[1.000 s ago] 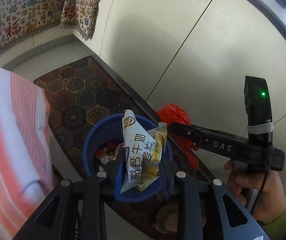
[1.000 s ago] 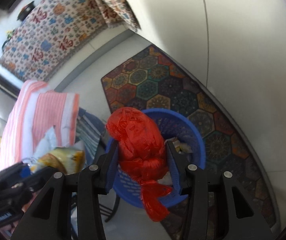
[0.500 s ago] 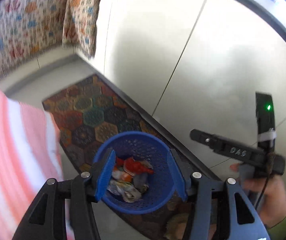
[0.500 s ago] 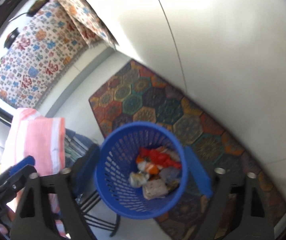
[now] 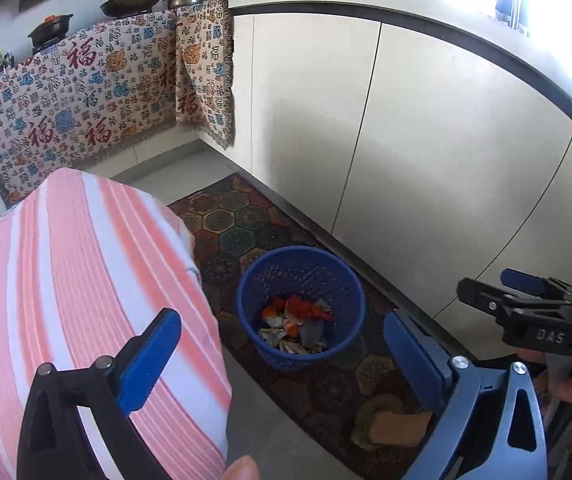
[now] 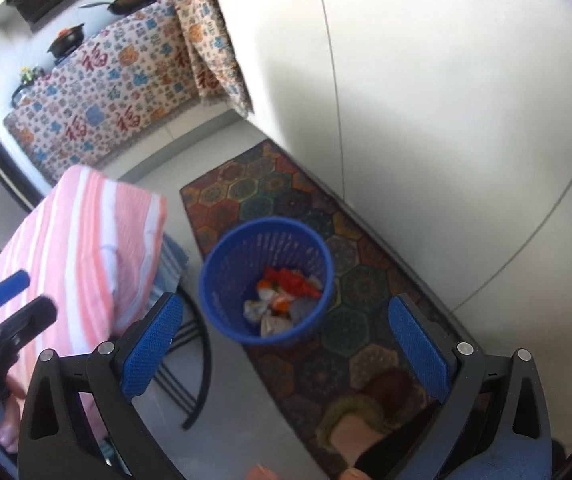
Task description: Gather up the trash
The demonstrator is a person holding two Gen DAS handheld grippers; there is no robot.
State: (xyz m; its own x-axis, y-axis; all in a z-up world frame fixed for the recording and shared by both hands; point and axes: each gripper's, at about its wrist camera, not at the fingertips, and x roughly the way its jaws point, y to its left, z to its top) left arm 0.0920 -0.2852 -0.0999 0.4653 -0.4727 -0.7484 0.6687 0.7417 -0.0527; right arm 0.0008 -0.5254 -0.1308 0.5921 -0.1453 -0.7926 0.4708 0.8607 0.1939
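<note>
The blue basket [image 5: 301,307] stands upright on the patterned rug [image 5: 242,236], near the rug's edge that runs along the white cupboards [image 5: 405,140]. The trash [image 5: 295,326] lies in a small heap at the bottom of the basket: a red piece on top, with orange, grey and pale scraps under it. The left tool [image 5: 282,364] hangs above the floor with its two blue pads spread wide apart, and nothing is between them. The right tool [image 6: 286,340] is spread wide too and holds nothing; the basket shows in the gap between its pads, lower down and not touching them. In the left view the right tool shows at the right edge, with a small green light on it. A pink and white striped cloth [image 5: 86,300] hangs over something tall beside the rug, on the side away from the cupboards. A cloth with red signs [image 5: 86,92] hangs down at the far end of the room, with pans [image 5: 130,2] sitting on top.
</note>
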